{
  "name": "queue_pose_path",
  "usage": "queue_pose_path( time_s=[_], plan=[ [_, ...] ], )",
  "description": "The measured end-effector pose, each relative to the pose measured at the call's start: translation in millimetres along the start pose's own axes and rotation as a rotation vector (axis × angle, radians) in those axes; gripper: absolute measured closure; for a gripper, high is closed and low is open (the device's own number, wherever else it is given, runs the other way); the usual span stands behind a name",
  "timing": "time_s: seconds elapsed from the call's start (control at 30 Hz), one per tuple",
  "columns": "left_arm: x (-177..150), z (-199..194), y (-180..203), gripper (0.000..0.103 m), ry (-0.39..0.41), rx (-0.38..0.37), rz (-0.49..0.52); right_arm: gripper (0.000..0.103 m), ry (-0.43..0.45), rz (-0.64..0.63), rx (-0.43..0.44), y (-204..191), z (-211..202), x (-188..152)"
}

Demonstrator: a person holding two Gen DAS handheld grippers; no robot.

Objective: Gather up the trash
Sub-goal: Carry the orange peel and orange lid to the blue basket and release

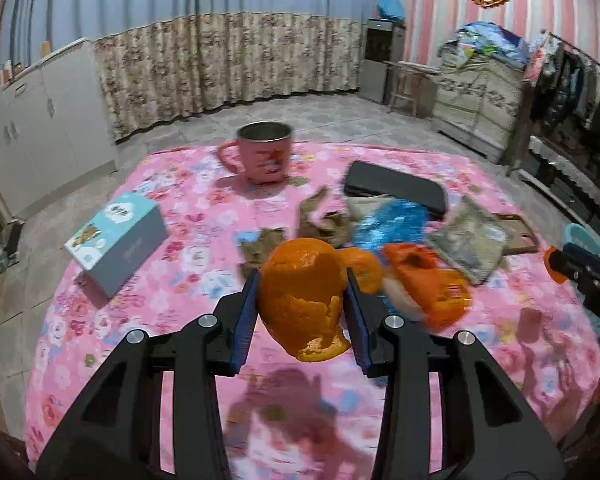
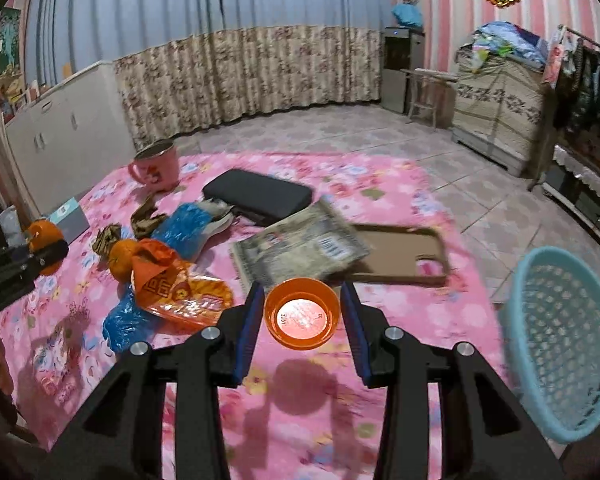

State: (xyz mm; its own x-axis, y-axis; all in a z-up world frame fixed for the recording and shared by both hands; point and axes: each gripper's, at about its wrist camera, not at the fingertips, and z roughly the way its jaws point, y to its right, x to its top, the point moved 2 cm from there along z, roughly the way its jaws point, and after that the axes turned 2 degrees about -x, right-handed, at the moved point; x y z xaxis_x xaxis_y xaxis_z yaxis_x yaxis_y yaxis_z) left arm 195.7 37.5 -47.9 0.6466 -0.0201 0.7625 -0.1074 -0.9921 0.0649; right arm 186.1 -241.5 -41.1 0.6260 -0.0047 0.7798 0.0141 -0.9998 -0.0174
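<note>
My left gripper [image 1: 302,300] is shut on a large piece of orange peel [image 1: 304,296] and holds it above the pink floral tablecloth [image 1: 180,280]. My right gripper [image 2: 302,312] is shut on an orange plastic lid [image 2: 302,313], held above the cloth; it also shows at the right edge of the left wrist view [image 1: 556,265]. A light blue mesh basket [image 2: 560,344] stands at the table's right edge. On the cloth lie a small orange [image 2: 122,258], an orange wrapper [image 2: 172,288], blue foil [image 2: 188,226], brown paper scraps [image 2: 144,216] and a silver packet [image 2: 300,244].
A pink mug [image 1: 264,152] stands at the far side. A teal box [image 1: 116,236] sits at the left. A black case [image 2: 260,196] and a brown phone case [image 2: 404,254] lie toward the back right. Cabinets and curtains ring the room.
</note>
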Motion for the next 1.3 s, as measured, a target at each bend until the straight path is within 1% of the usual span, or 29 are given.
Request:
queue_pose_path(
  time_s=[0.13, 0.27, 0.33, 0.43, 0.5, 0.57, 0.67, 0.77, 0.83, 0.93, 1.03, 1.2, 1.27, 1.3],
  plan=[
    [6.2, -4.8, 35.1, 0.064, 0.018, -0.055, 0.040, 0.063, 0.020, 0.023, -0.051, 32.4, -24.6, 0.2],
    [12.9, -6.0, 79.7, 0.064, 0.028, -0.110, 0.094, 0.063, 0.028, 0.105, -0.103, 80.9, -46.4, -8.4],
    [15.0, -4.6, 104.1, 0.064, 0.030, -0.137, 0.114, 0.063, 0.032, 0.135, -0.146, 106.2, -56.0, -14.4],
    [18.3, -4.4, 148.9, 0.064, 0.037, -0.204, 0.148, 0.063, 0.039, 0.170, -0.205, 137.1, -66.8, -23.3],
    [17.2, -3.5, 184.5, 0.064, 0.044, -0.245, 0.195, 0.063, 0.045, 0.212, -0.253, 165.3, -74.1, -31.6],
    [14.6, -1.8, 222.3, 0.064, 0.046, -0.293, 0.239, 0.063, 0.052, 0.238, -0.295, 186.0, -79.4, -38.4],
    [9.3, 2.5, 266.8, 0.064, 0.037, -0.354, 0.281, 0.063, 0.061, 0.270, -0.348, 213.6, -84.0, -48.2],
    [3.9, 12.0, 308.5, 0.064, 0.018, -0.408, 0.312, 0.063, 0.054, 0.308, -0.364, 236.4, -81.3, -55.9],
    [0.4, 20.0, 333.9, 0.064, 0.006, -0.432, 0.334, 0.063, 0.053, 0.321, -0.376, 246.7, -78.7, -58.9],
    [-4.7, 36.9, 368.8, 0.064, -0.041, -0.475, 0.356, 0.063, 0.054, 0.357, -0.381, 265.2, -77.2, -65.6],
    [-6.3, 50.2, 393.4, 0.064, -0.069, -0.492, 0.371, 0.063, 0.047, 0.380, -0.394, 279.3, -74.8, -71.1],
    [-4.4, 63.2, 421.3, 0.064, -0.079, -0.507, 0.395, 0.063, 0.033, 0.397, -0.409, 296.8, -71.8, -78.0],
    [-2.1, 63.8, 427.2, 0.061, -0.075, -0.510, 0.409, 0.063, 0.032, 0.401, -0.406, 299.6, -70.1, -77.5],
    [-0.2, 62.4, 429.4, 0.058, -0.067, -0.502, 0.415, 0.063, 0.032, 0.403, -0.404, 300.1, -69.3, -77.1]
  ],
)
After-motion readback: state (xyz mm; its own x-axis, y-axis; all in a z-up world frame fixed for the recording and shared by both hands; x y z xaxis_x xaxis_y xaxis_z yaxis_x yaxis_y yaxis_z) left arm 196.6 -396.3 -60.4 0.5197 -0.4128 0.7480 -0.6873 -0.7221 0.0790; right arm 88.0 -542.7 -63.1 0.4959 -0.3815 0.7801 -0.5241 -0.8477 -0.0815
